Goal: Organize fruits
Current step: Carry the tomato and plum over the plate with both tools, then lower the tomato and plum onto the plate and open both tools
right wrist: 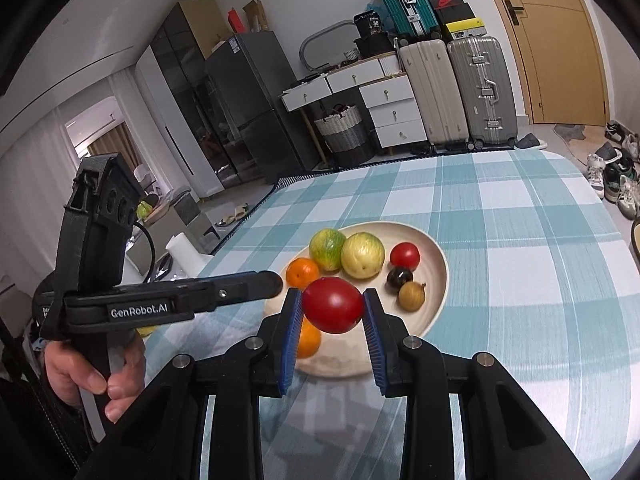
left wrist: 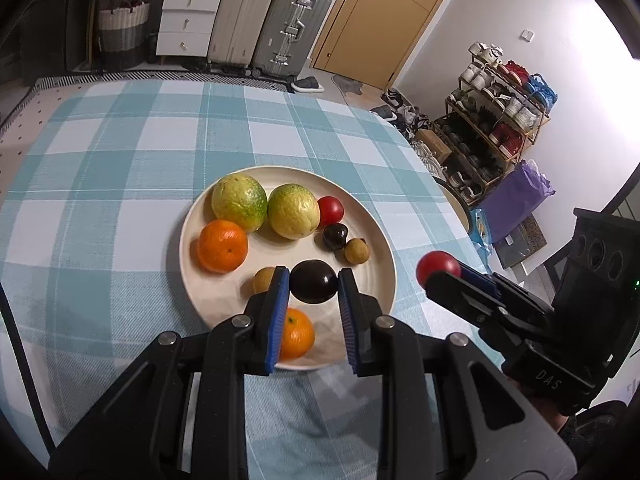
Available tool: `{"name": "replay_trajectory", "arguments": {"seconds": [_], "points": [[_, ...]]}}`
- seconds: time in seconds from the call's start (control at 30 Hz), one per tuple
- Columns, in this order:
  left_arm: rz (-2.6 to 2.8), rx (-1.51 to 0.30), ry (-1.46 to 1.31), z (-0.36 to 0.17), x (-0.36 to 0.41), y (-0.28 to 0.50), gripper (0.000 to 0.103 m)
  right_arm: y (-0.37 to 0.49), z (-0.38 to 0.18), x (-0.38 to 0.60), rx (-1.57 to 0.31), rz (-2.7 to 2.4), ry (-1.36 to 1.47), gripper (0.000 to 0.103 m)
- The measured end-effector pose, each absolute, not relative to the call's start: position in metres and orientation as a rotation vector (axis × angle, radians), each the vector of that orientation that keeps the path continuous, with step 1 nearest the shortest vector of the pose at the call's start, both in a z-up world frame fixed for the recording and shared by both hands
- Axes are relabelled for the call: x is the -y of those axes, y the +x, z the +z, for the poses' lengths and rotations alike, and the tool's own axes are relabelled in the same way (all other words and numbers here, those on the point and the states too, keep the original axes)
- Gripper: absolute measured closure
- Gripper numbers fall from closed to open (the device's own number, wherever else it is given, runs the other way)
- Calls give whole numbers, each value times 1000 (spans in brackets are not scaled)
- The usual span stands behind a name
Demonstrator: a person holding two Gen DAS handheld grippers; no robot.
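Note:
A cream plate [left wrist: 372, 240] [right wrist: 436, 264] on the checked tablecloth holds two green-yellow fruits [left wrist: 239, 202] [left wrist: 293, 211], two oranges [left wrist: 222, 245] [left wrist: 296, 333], a small red tomato [left wrist: 330, 208], a small dark fruit [left wrist: 335, 236] and two brown longans [left wrist: 357, 251] [left wrist: 264, 279]. My left gripper [left wrist: 313, 286] is shut on a dark plum [left wrist: 313, 287] just above the plate's front. My right gripper [right wrist: 332, 306] is shut on a red tomato [right wrist: 332, 311] [left wrist: 438, 266], held above the plate's right edge.
The table [left wrist: 120, 160] carries a blue and white checked cloth. Suitcases [left wrist: 292, 28], white drawers [left wrist: 188, 20] and a basket [left wrist: 122, 26] stand behind it. A shoe rack [left wrist: 492, 120] and a purple bag [left wrist: 516, 196] stand to the right.

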State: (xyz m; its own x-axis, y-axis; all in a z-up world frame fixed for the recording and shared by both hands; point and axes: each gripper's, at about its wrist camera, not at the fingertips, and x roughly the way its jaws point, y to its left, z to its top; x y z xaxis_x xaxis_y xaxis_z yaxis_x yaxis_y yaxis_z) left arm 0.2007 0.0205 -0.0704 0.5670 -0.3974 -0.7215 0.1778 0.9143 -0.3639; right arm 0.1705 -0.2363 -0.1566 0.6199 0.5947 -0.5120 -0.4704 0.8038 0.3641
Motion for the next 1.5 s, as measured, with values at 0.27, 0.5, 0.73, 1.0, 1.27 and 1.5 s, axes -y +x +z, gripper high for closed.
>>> {"name": "replay_trajectory", "arguments": {"seconds": [0.27,0.5,0.73,1.0,1.27,1.5], "points": [[-351,-942,-279,-83,-18,233,81,204,-166,228,-703,616,200,72],[-354,-966,-276,-93,-14,255,81,229,-179,218,-734,610,174,72],[-355,-986,-277,-104,-11,266,81,244,-191,215,-764,613,191,72],[-397,-1004,-338,-111,-12,272,81,257,-201,218,-779,601,216,67],[-402,-997,-342,-102,-13,264,74,248,-193,228,-725,583,242,47],[-364,-955,-335,-84,-18,244,65,228,-180,245,-675,535,250,38]]}}
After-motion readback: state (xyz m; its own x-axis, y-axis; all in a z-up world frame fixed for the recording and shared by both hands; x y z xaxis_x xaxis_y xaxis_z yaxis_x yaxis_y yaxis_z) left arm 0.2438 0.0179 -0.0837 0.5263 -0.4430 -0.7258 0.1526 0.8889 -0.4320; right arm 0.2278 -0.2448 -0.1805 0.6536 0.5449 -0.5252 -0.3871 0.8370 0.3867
